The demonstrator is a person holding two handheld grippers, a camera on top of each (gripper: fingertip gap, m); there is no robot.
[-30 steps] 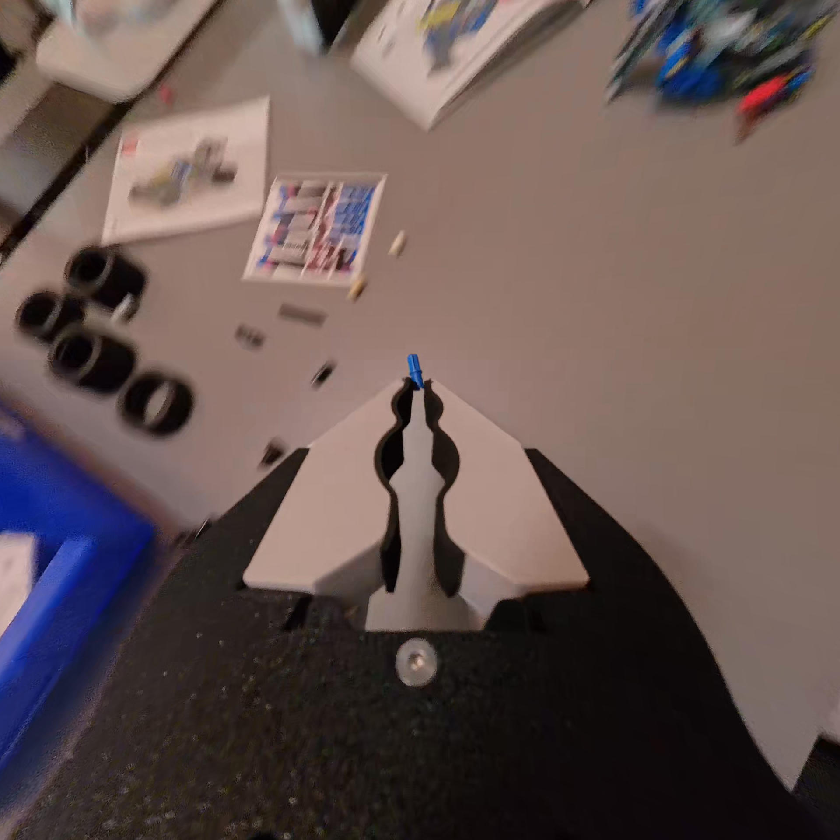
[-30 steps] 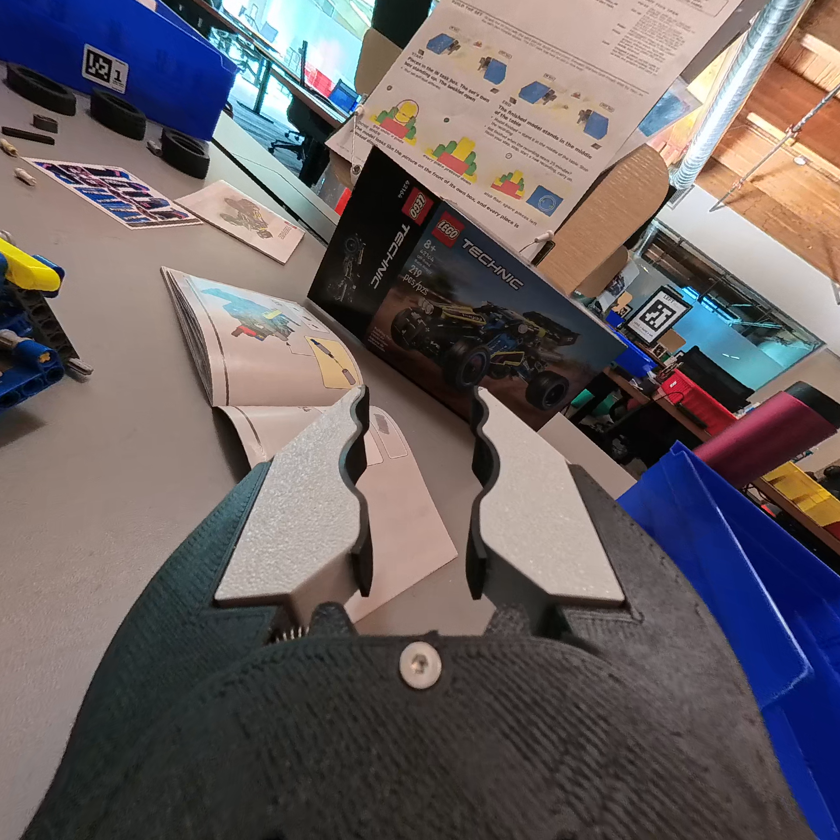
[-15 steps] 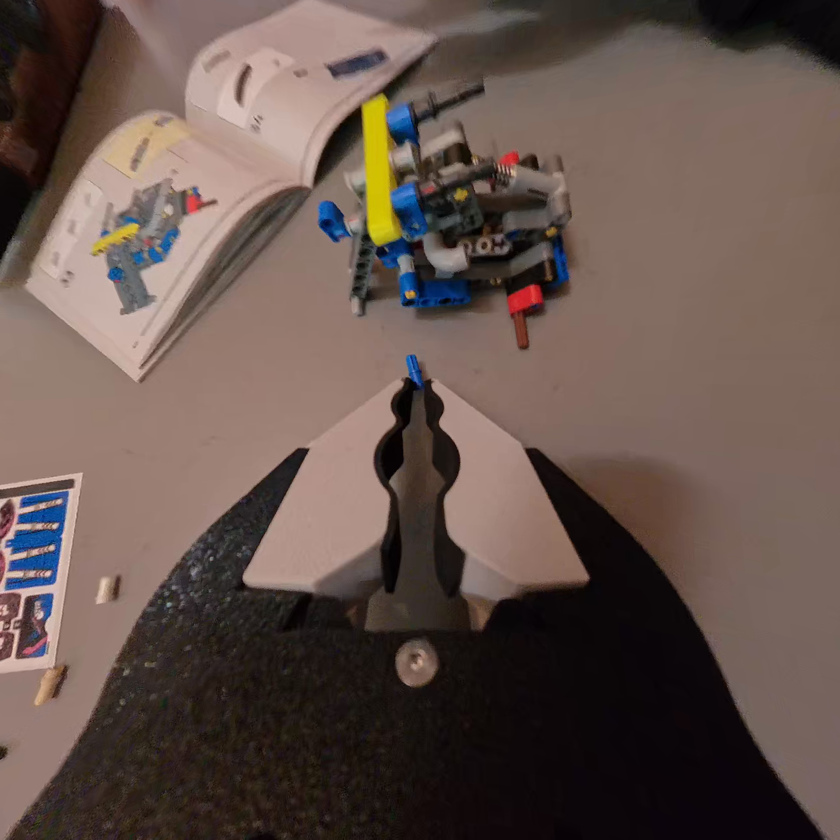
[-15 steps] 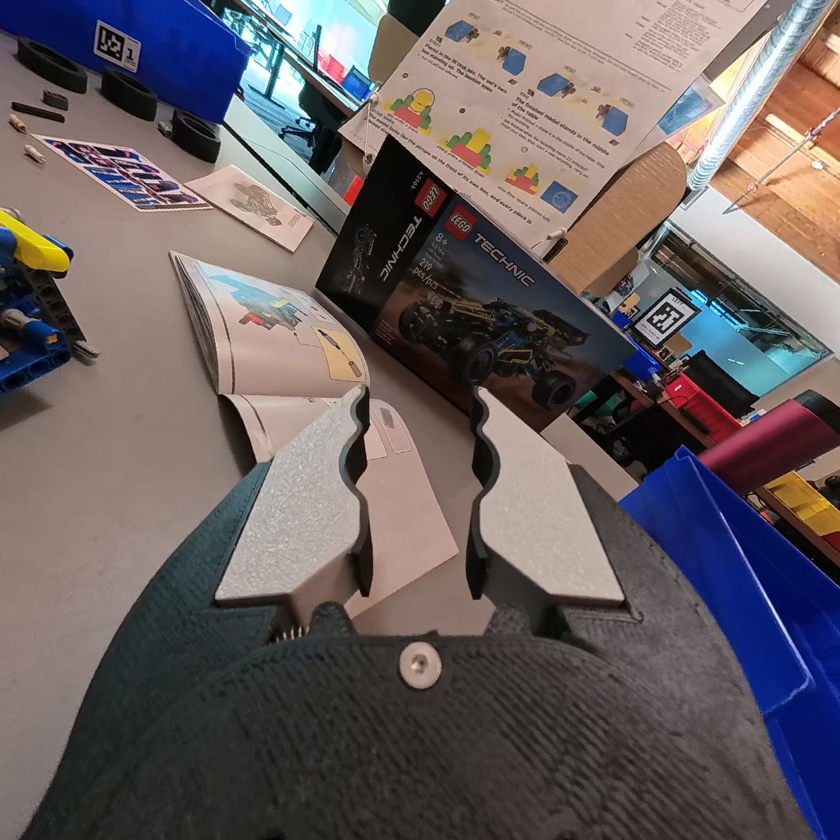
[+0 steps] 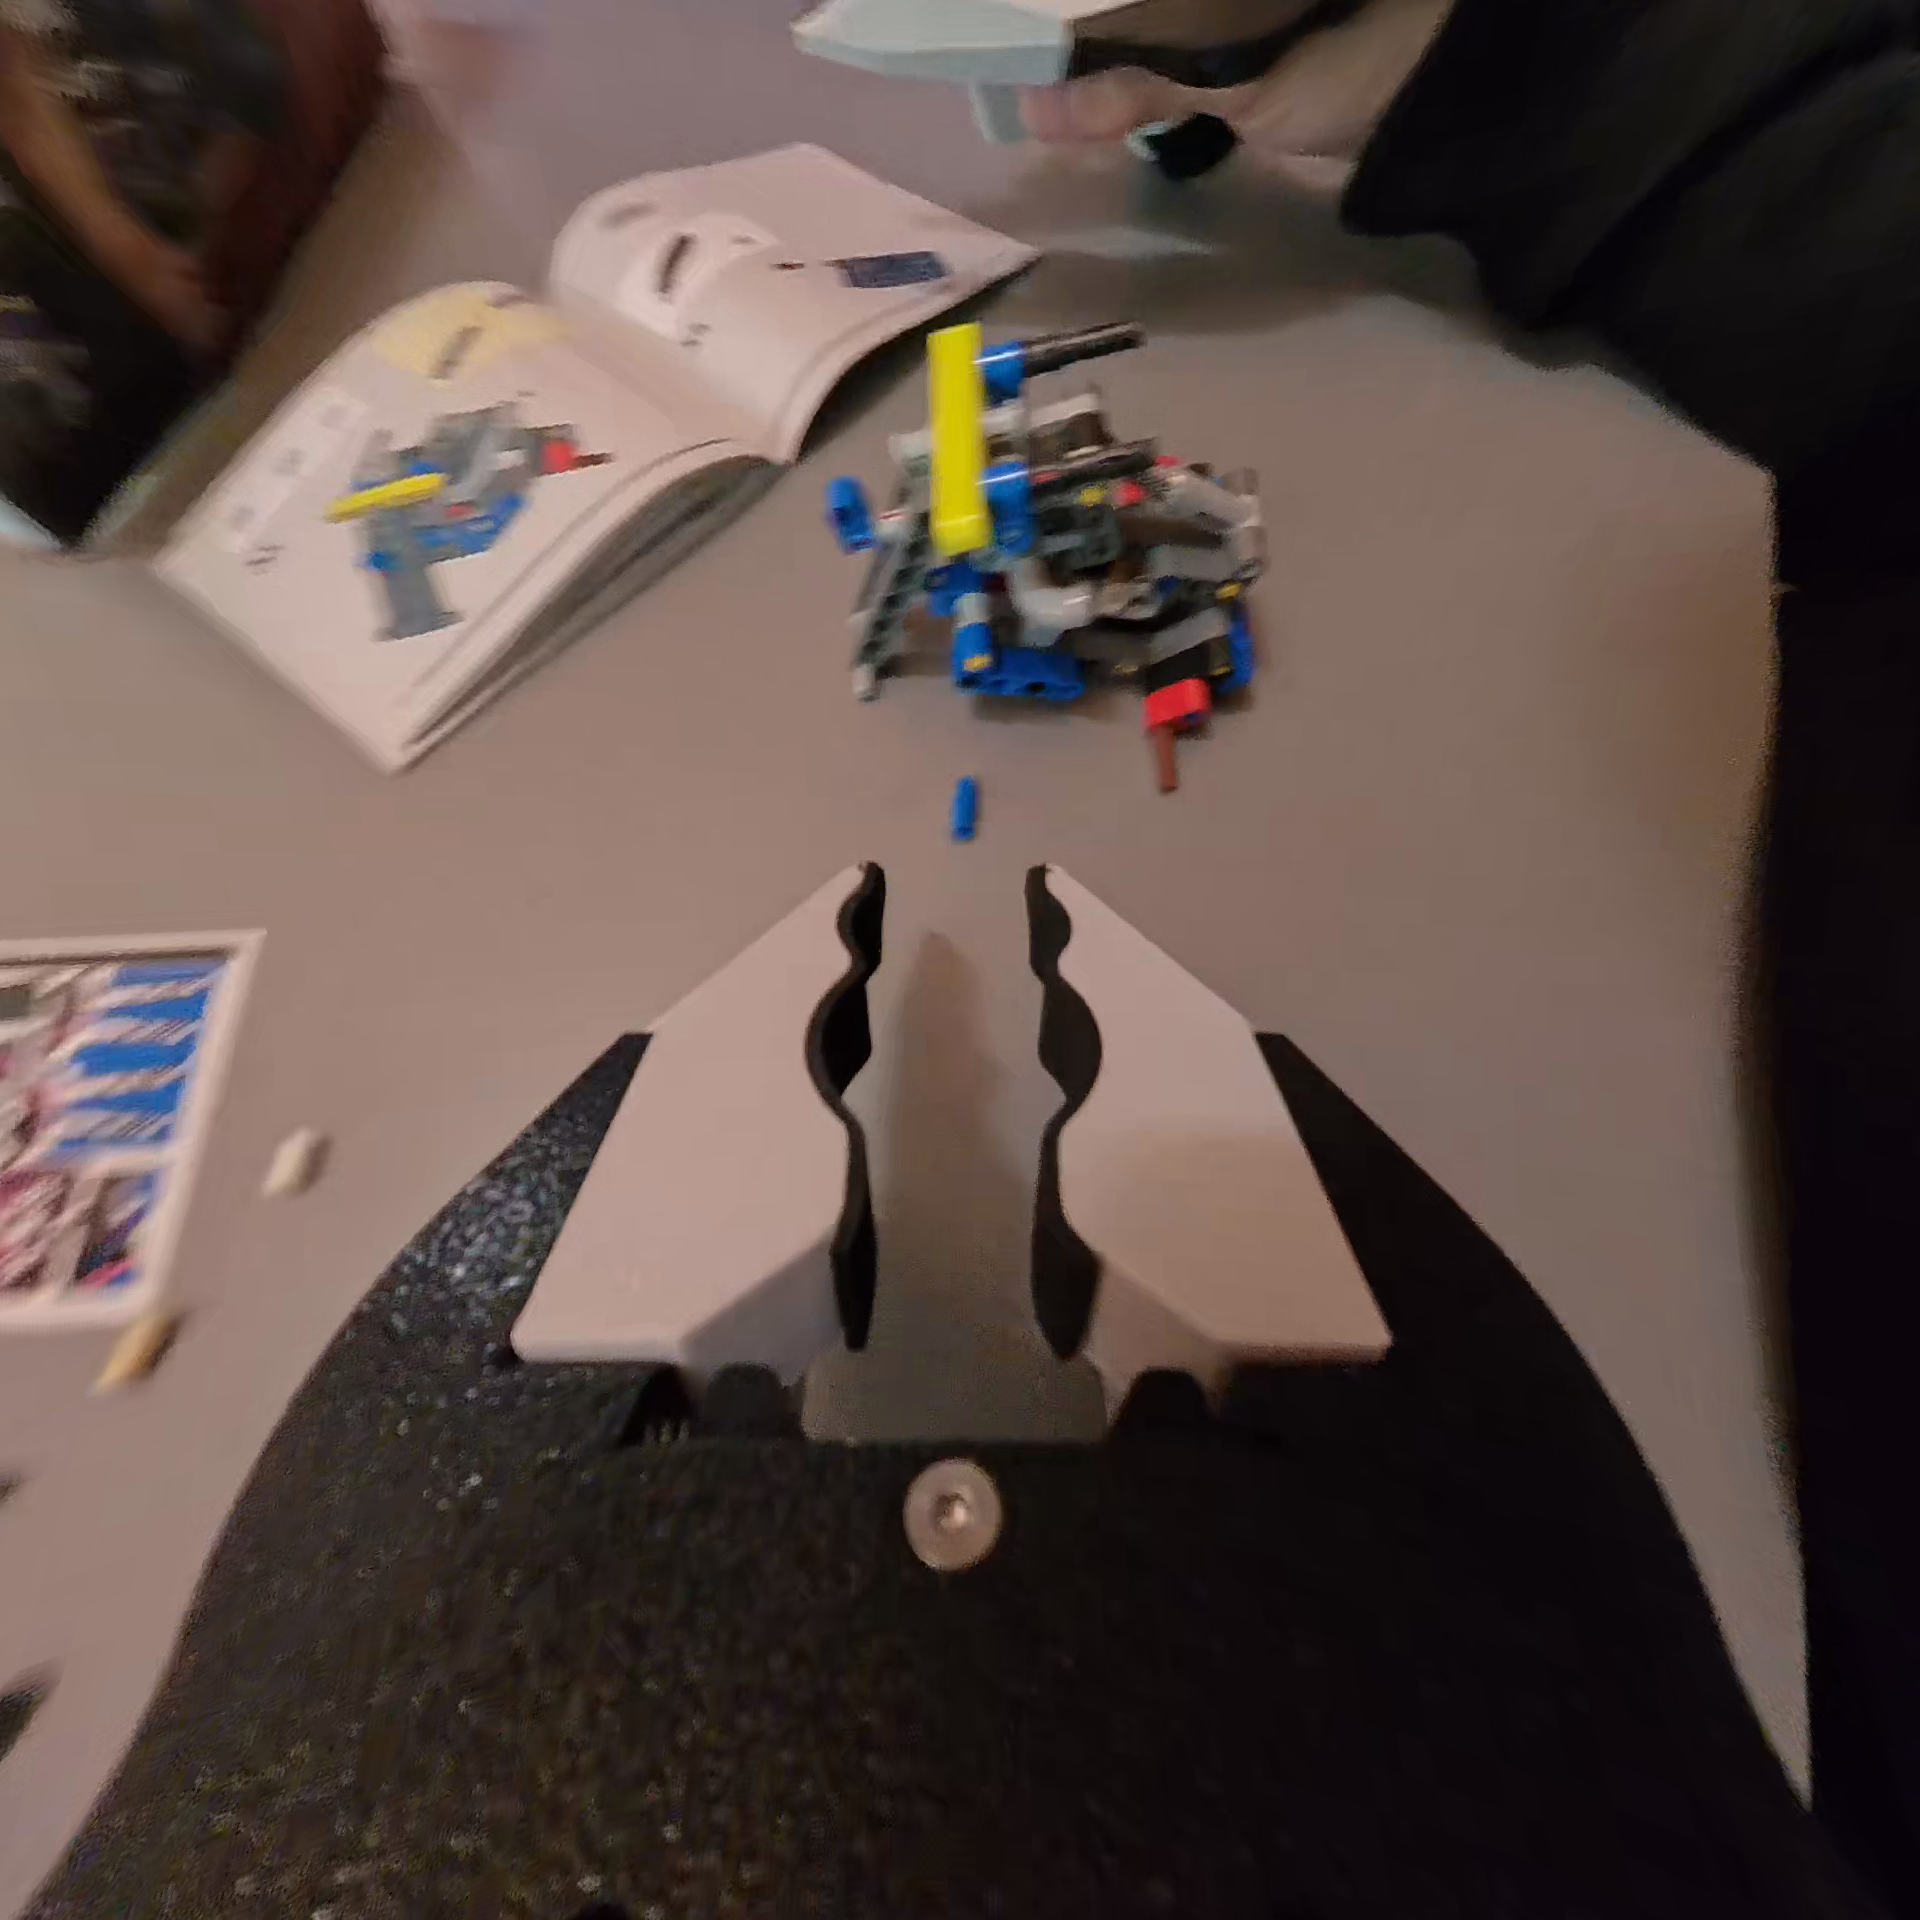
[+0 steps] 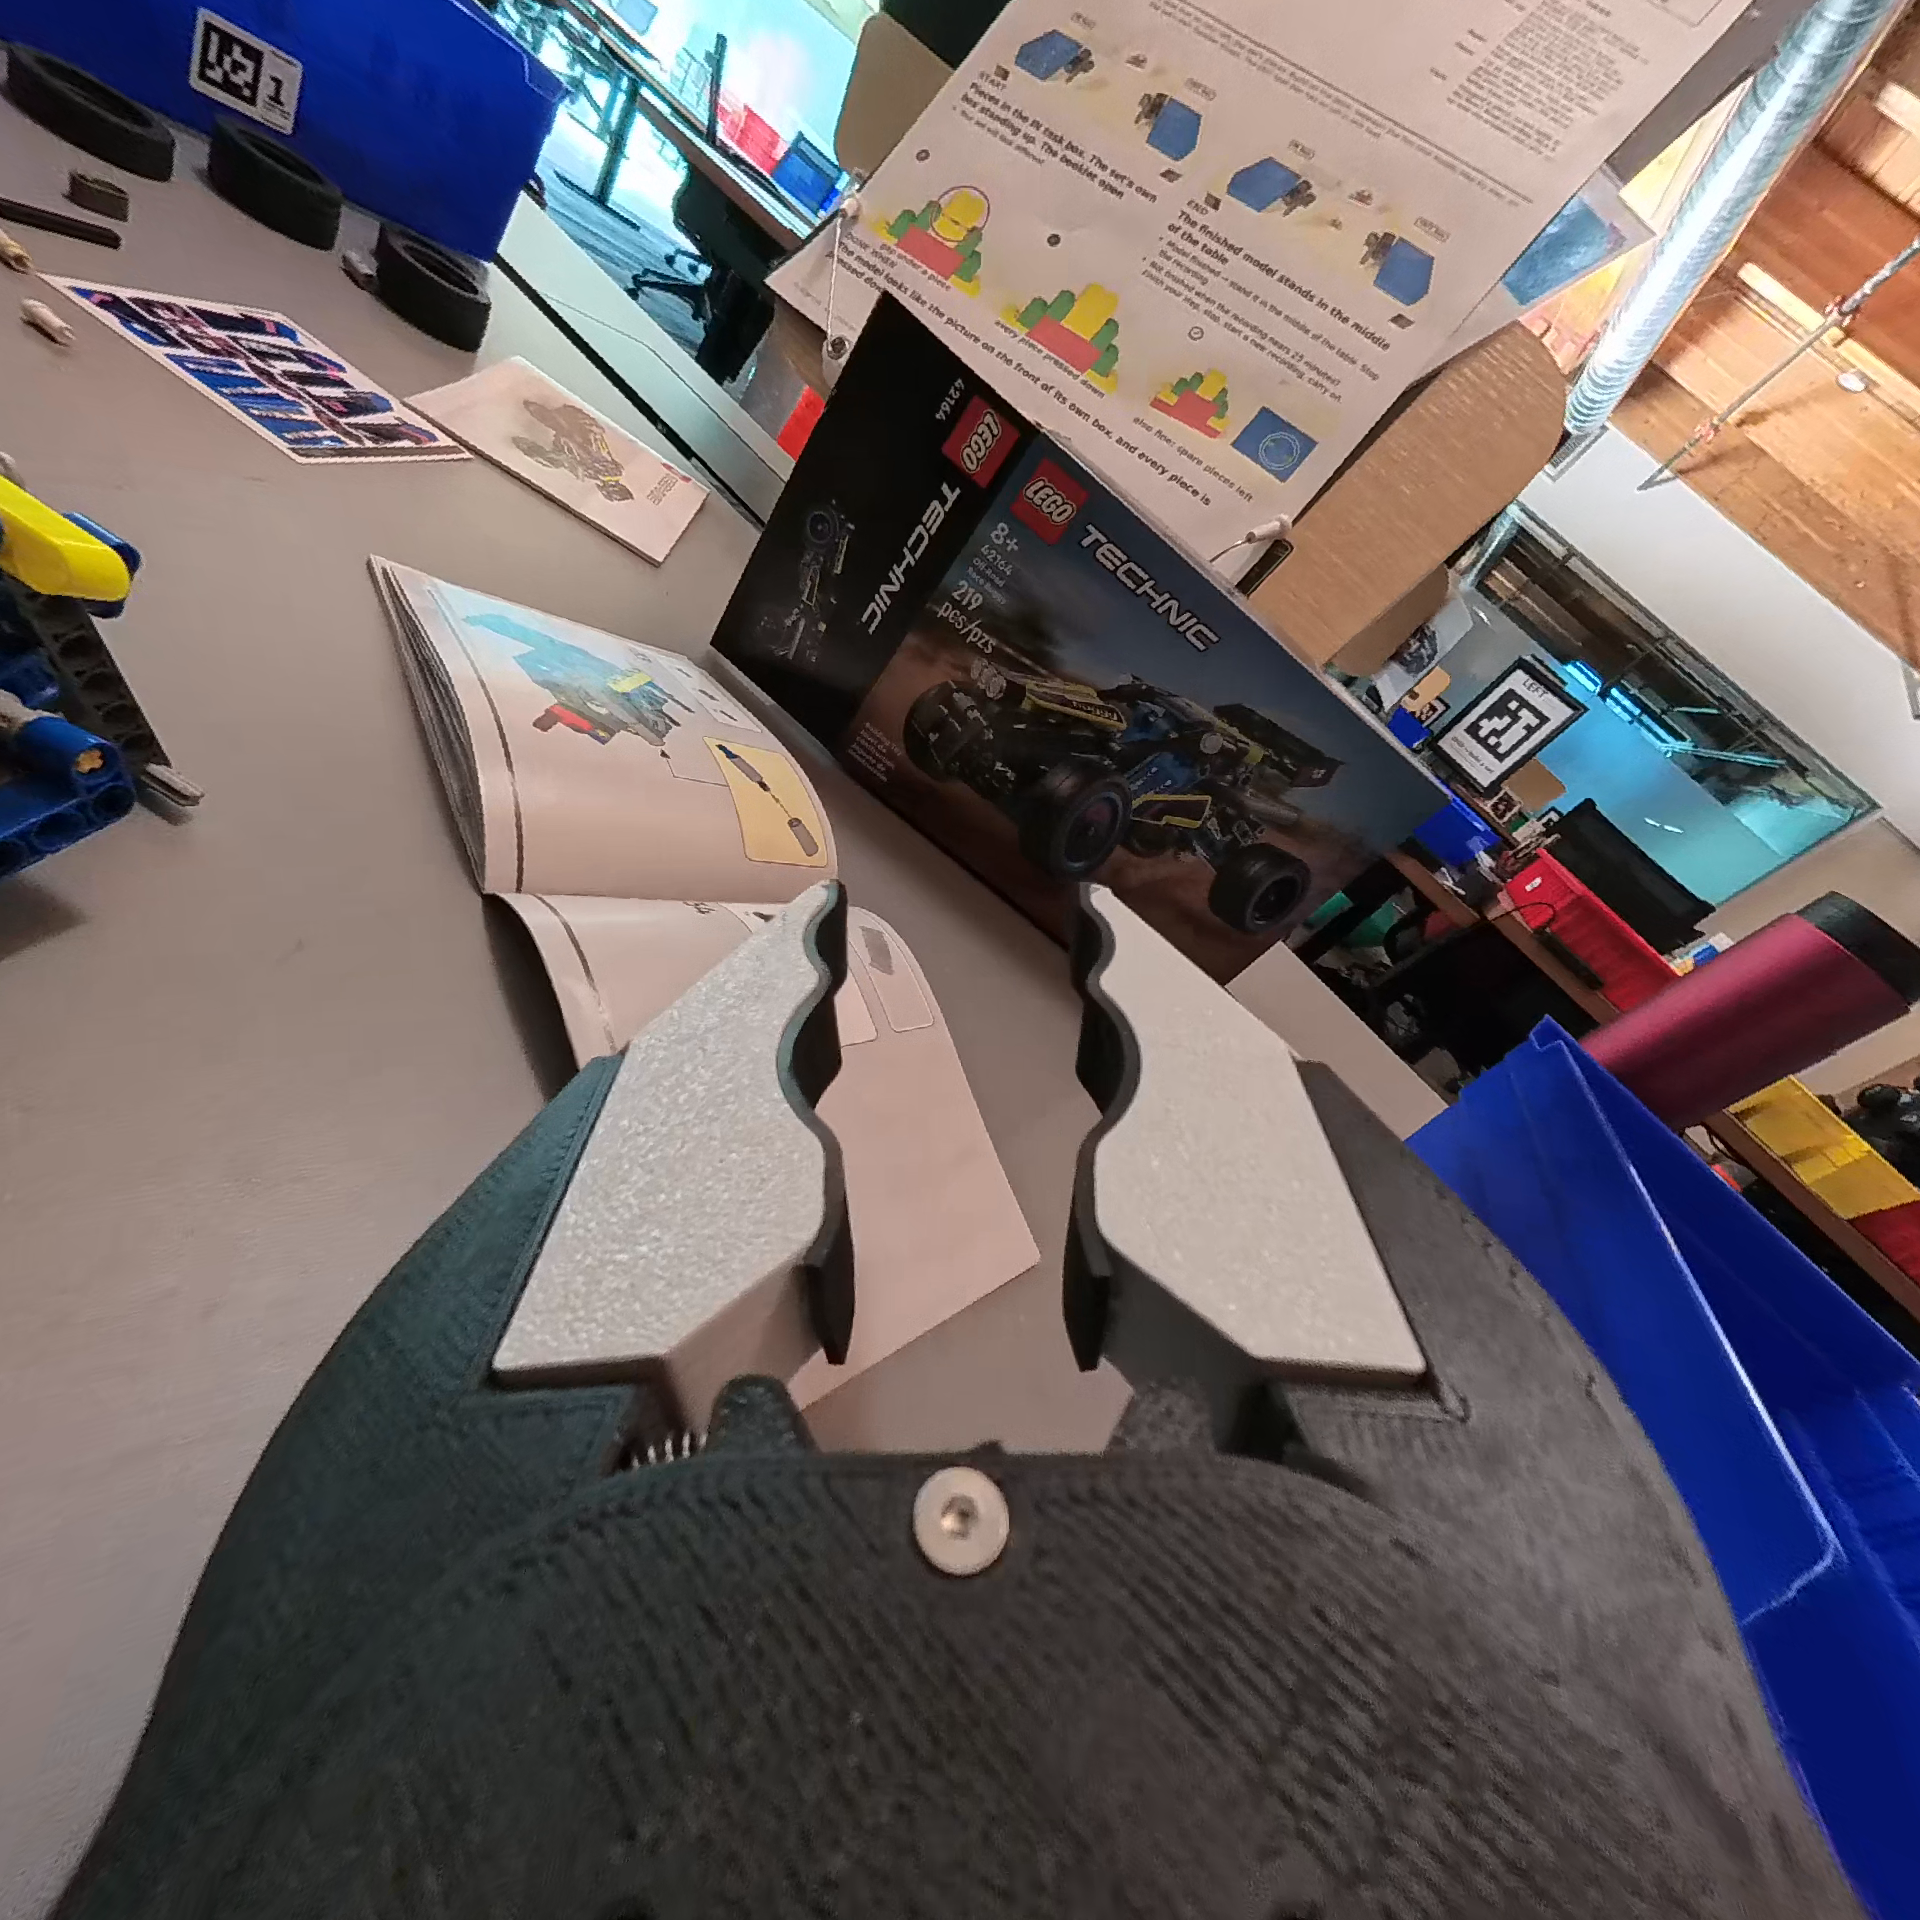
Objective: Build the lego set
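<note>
while both tongs stand parted and bare, a sticker sheet lies far left on the grey table; then an open booklet. left gripper: a small blue pin lies just beyond its tips, untouched, near the part-built brick model. right gripper: over the booklet's page, blue bin at right.
</note>
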